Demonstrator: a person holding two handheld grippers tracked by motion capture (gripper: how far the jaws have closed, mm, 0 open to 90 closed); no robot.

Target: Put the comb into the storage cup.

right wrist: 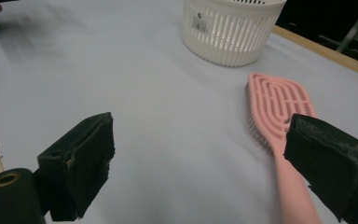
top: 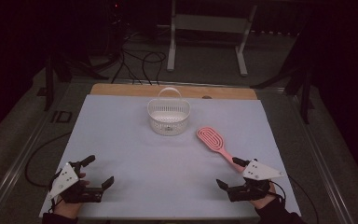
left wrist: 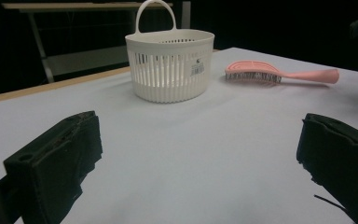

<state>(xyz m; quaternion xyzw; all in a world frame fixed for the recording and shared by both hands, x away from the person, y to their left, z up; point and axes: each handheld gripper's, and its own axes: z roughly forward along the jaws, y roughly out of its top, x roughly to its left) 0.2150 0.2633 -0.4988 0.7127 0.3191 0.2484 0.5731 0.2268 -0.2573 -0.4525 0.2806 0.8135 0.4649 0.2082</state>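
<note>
Legible markings: none.
White basket (left wrist: 170, 65) carries a small sticker (left wrist: 197, 68) on its slatted wall; print looks barcode-like, too small to read.

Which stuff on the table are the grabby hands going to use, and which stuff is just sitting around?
Probably for the job:
pink hairbrush
white basket
left gripper, open
right gripper, open, hairbrush handle beside it

Just lying about:
cables on the floor
metal frame behind the table
</note>
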